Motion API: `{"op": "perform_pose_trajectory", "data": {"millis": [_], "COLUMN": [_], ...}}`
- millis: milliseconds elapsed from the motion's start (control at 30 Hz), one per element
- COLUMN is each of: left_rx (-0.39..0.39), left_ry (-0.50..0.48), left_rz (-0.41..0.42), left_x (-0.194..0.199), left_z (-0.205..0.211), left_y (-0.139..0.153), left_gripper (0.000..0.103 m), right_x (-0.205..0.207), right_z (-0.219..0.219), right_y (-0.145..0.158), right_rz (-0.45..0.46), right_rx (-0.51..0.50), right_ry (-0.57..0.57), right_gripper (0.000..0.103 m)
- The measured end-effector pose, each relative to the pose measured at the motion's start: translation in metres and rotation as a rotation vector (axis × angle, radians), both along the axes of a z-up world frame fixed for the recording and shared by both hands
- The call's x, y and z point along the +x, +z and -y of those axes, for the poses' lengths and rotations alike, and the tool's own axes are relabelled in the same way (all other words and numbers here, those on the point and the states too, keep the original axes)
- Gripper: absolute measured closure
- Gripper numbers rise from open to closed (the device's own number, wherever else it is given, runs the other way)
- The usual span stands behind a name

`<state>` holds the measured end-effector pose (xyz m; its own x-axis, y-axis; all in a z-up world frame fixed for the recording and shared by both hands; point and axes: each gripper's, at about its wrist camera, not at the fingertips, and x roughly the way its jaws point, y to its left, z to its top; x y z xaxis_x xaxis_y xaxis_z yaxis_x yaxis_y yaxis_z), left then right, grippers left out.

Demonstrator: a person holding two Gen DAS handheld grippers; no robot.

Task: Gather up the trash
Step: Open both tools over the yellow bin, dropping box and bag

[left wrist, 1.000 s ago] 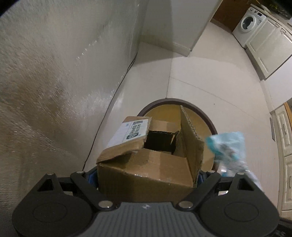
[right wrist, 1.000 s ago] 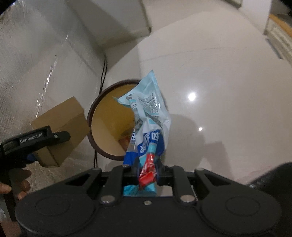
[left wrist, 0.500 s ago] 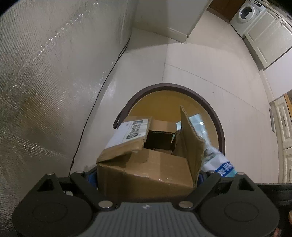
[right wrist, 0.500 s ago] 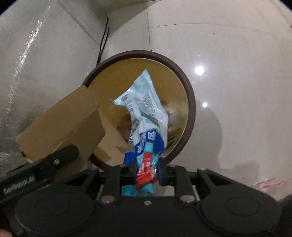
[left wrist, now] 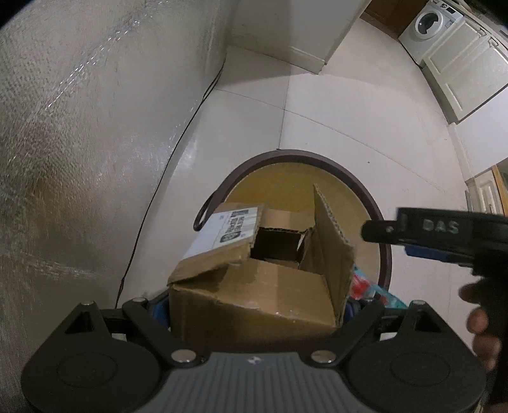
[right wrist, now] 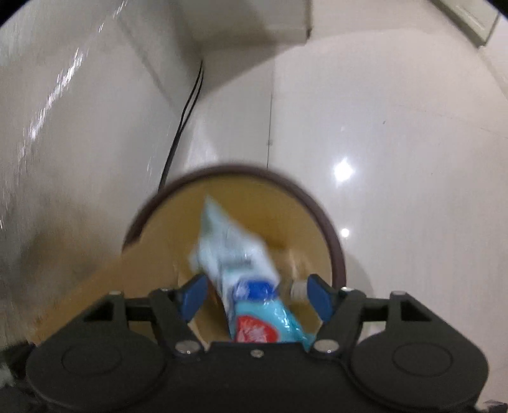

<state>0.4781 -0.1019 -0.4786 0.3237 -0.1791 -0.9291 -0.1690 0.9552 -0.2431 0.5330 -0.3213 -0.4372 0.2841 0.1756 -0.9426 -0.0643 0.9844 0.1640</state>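
Note:
My left gripper (left wrist: pixel 254 309) is shut on a torn cardboard box (left wrist: pixel 263 279) with a white label, held above the near side of a round brown-rimmed trash bin (left wrist: pixel 317 159). My right gripper (right wrist: pixel 255 290) is open over the same bin (right wrist: pixel 330 228). A light blue plastic wrapper (right wrist: pixel 241 267) with a red patch lies loose between its spread blue pads (right wrist: pixel 190 294), blurred. In the left wrist view the right gripper (left wrist: pixel 374 230) reaches in from the right, and a bit of the wrapper (left wrist: pixel 365 284) shows beside the box.
A silvery textured wall (left wrist: pixel 79 143) stands close on the left with a black cable (left wrist: pixel 165 178) running along its base. White tiled floor (left wrist: pixel 349 111) stretches beyond the bin. A washing machine (left wrist: pixel 435 19) and white cabinets (left wrist: pixel 470 57) are far right.
My right gripper has opened and let go of the blue wrapper over the bin. It has moved closer above the bin. My left gripper still holds the box, now slightly further back.

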Motion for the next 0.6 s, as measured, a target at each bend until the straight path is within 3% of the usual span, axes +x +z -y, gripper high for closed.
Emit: {"op": "perform_pose_trajectory", "data": {"millis": [167, 400, 467, 600], "left_rx": [0.0, 0.07, 0.081, 0.03], "left_ry": [-0.055, -0.173, -0.15, -0.083], "left_rz": [0.004, -0.008, -0.005, -0.009], "left_x": [0.012, 0.02, 0.018, 0.017], "left_z": [0.012, 0.03, 0.025, 0.009], "left_y": [0.002, 0.004, 0.004, 0.004], "left_gripper": [0.012, 0.012, 0.012, 0.012], "right_x": [-0.01, -0.008, -0.011, -0.018], "right_z": [0.003, 0.012, 0.012, 0.003], "right_y": [0.007, 0.006, 0.005, -0.011], "right_rz": [0.012, -0.049, -0.083, -0.183], "right_rx": [-0.021, -0.029, -0.018, -0.024], "right_ry": [0.007, -0.019, -0.002, 0.089], "right_gripper": [0.035, 0.044, 0.045, 0.048]}}
